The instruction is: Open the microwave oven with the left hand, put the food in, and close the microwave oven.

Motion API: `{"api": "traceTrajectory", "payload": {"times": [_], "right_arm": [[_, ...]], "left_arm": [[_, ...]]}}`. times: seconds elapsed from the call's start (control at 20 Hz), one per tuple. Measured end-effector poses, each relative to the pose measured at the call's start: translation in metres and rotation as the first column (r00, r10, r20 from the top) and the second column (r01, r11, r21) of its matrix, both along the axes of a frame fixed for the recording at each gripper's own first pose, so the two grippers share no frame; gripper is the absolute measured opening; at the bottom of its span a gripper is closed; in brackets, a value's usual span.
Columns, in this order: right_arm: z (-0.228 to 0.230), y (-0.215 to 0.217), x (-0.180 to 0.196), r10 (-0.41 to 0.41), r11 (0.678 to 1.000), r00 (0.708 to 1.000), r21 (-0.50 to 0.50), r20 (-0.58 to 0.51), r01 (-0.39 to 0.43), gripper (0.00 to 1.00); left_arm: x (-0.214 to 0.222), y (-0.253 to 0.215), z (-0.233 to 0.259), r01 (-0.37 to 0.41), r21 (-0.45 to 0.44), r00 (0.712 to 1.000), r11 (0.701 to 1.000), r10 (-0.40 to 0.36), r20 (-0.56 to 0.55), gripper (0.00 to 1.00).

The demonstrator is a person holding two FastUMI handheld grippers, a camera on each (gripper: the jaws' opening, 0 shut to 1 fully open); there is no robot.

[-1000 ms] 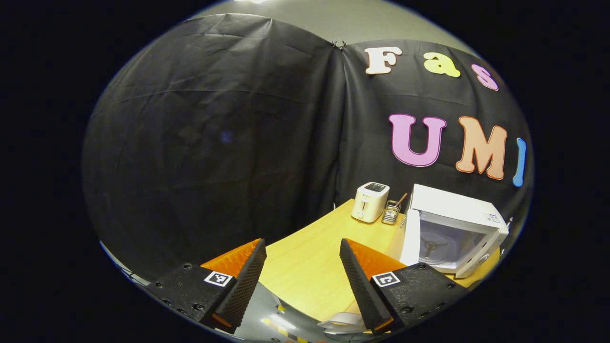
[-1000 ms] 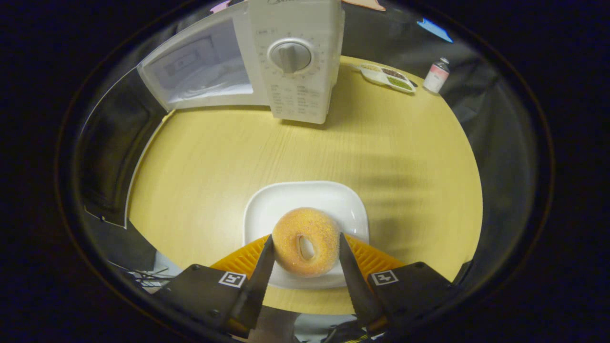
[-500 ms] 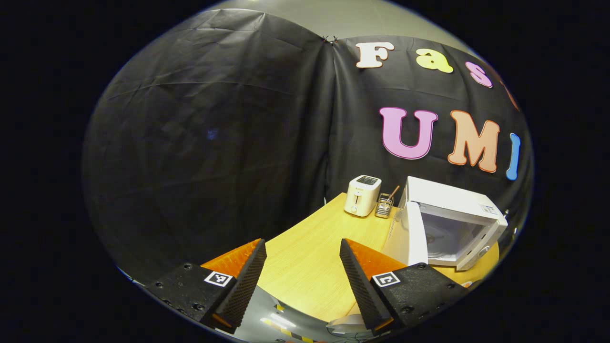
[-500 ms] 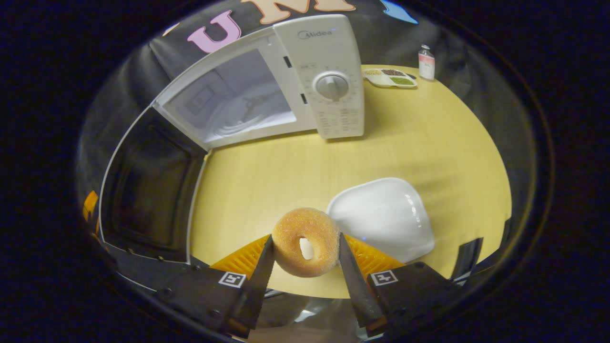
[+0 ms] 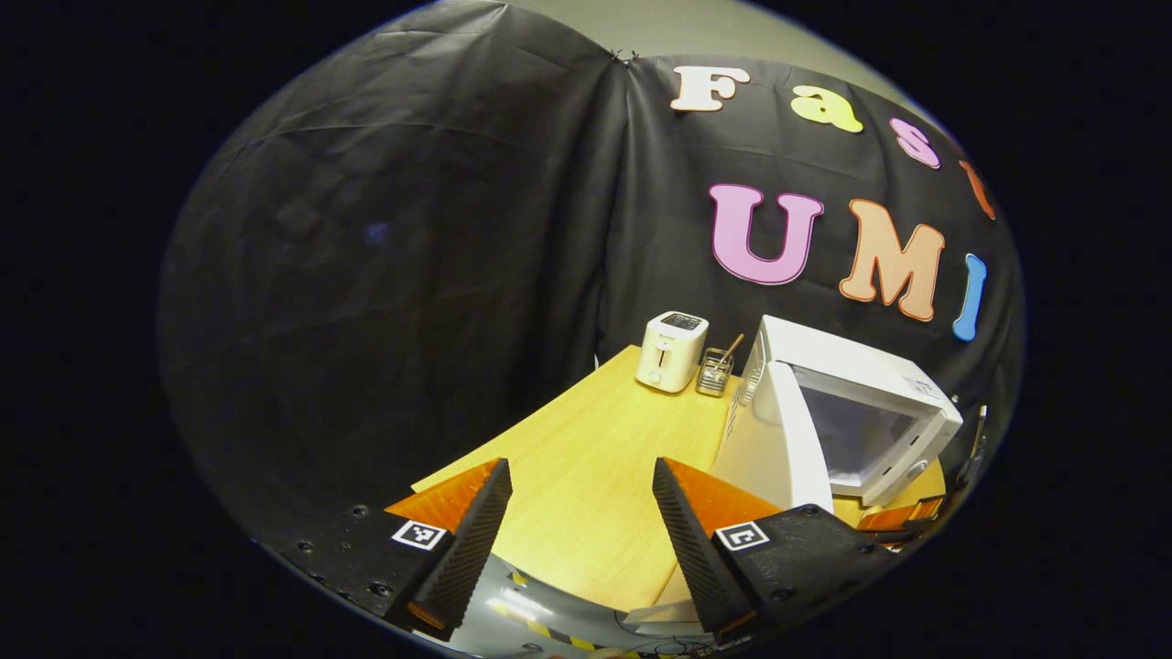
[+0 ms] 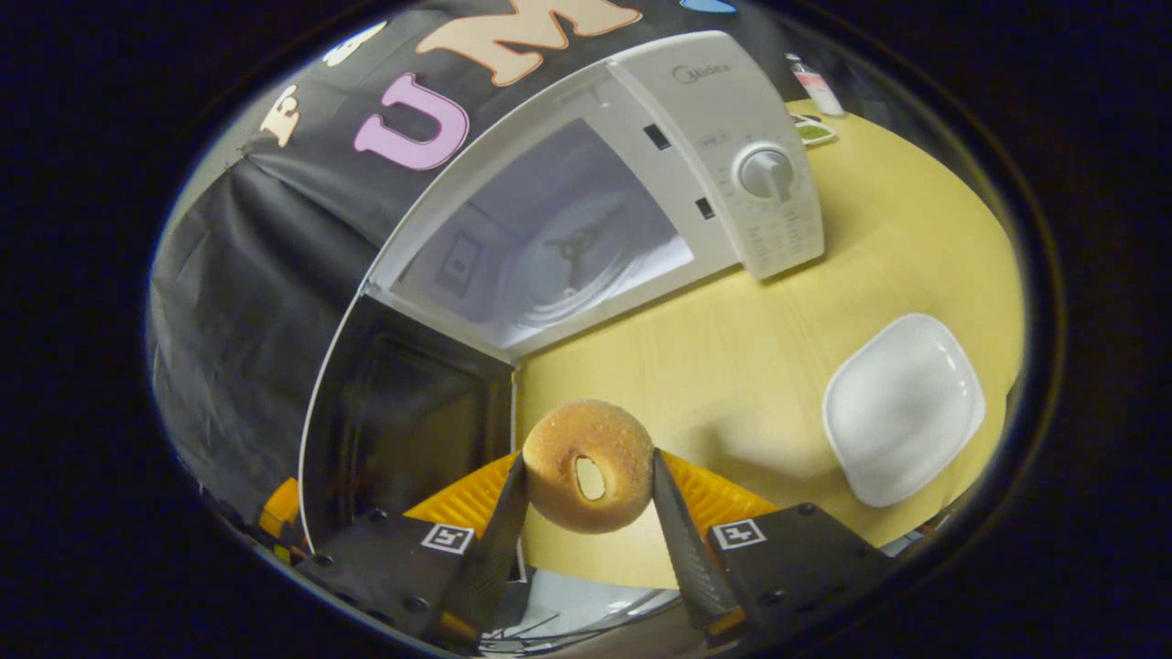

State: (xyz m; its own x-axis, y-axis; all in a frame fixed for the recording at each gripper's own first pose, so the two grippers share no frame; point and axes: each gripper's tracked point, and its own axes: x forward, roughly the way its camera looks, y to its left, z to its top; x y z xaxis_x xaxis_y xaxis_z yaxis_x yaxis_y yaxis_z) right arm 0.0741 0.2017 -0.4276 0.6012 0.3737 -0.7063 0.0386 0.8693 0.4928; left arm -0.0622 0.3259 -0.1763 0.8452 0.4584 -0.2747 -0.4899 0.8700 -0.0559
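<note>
Light came from overhead; I saw the table evenly lit in warm yellow, with soft shadows under the doughnut and beside the plate. The cloth wall stayed dim, showing only faint sheen on its folds. The microwave cavity looked pale and hazy. Both views bent strongly toward the edges, curving the table rim. Focus was fairly sharp at centre and softer at the rim, with no clear motion blur.

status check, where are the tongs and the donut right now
Right tongs shut on donut, held above table. Left tongs open, empty. Microwave door open, cavity clear.
</note>
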Motion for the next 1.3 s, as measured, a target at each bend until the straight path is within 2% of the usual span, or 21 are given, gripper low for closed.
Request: {"api": "traceTrajectory", "payload": {"times": [0.05,0.25,0.45,0.7,0.85,0.9,0.95,1.3], "right_arm": [[0.004,0.006,0.007,-0.009,1.000,1.000,0.007,0.024,0.009,0.73],[0.013,0.033,0.043,-0.049,0.997,0.993,0.061,0.111,0.042,0.72],[0.018,0.048,0.082,-0.123,0.990,0.971,0.090,0.207,0.106,0.72],[0.002,0.052,0.126,-0.211,0.977,0.945,0.058,0.250,0.203,0.72],[-0.006,0.049,0.152,-0.273,0.961,0.920,0.038,0.283,0.273,0.72],[-0.008,0.048,0.160,-0.294,0.954,0.910,0.037,0.291,0.297,0.79],[-0.009,0.047,0.167,-0.315,0.948,0.903,0.040,0.294,0.317,0.72],[-0.006,0.046,0.203,-0.422,0.903,0.846,0.067,0.327,0.425,0.73]], "left_arm": [[0.000,0.001,-0.002,0.003,-0.002,1.000,1.000,-0.003,-0.002,0.92],[-0.004,0.011,-0.008,0.004,0.009,1.000,1.000,-0.003,-0.028,0.91],[-0.009,0.019,-0.015,-0.010,0.007,0.999,1.000,0.010,-0.049,0.92],[-0.012,0.020,-0.020,-0.008,0.001,0.998,1.000,0.008,-0.066,0.91],[-0.013,0.021,-0.026,-0.002,0.002,0.996,1.000,0.002,-0.087,0.91],[-0.013,0.021,-0.027,-0.003,-0.001,0.996,1.000,0.003,-0.091,0.92],[-0.012,0.023,-0.028,-0.006,-0.005,0.996,1.000,0.006,-0.091,0.92],[-0.008,0.023,-0.038,-0.008,-0.031,0.994,1.000,0.004,-0.109,0.92]]}}
